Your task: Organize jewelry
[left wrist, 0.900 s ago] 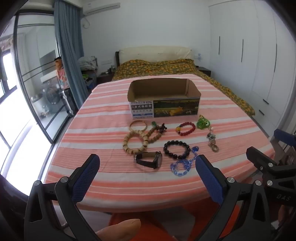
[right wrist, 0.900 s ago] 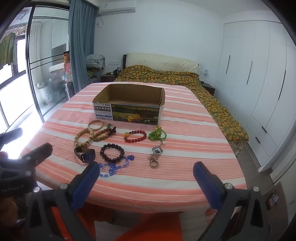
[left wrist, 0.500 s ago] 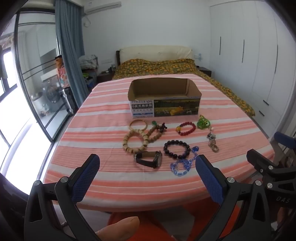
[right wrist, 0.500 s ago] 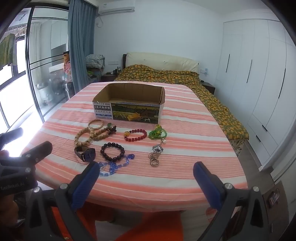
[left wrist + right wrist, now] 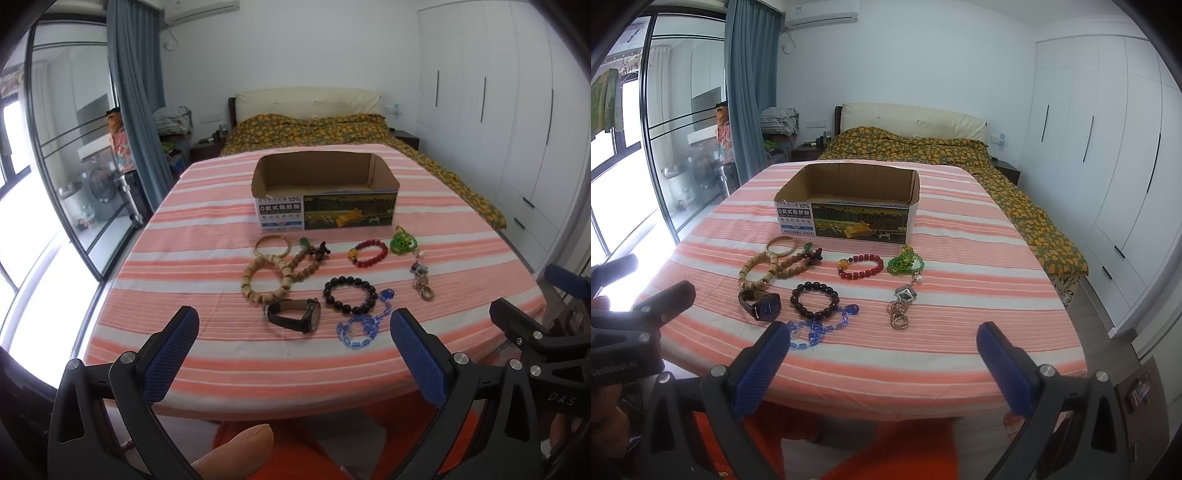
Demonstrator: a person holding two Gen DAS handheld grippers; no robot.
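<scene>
Blue textured pads are seen on both claws — the left claw (image 5: 293, 345) and the right claw (image 5: 881, 354) are held spread wide, nothing between the fingers, above the near edge of the surface (image 5: 207, 236), which is draped in orange-and-white striped cloth. Beyond them the jewelry is laid out: one leather-strapped watch (image 5: 295, 314), one chain of clear blue beads (image 5: 364, 325), one round dark-bead bracelet (image 5: 350, 294), one red-bead bracelet (image 5: 368, 253), two pale wooden-bead bracelets (image 5: 264, 278), one thin bangle (image 5: 272, 246), one green bead cluster (image 5: 402, 240) and one metal ring charm (image 5: 423, 282). One open cardboard box (image 5: 325, 192) — rectangular, printed — stands behind them.
</scene>
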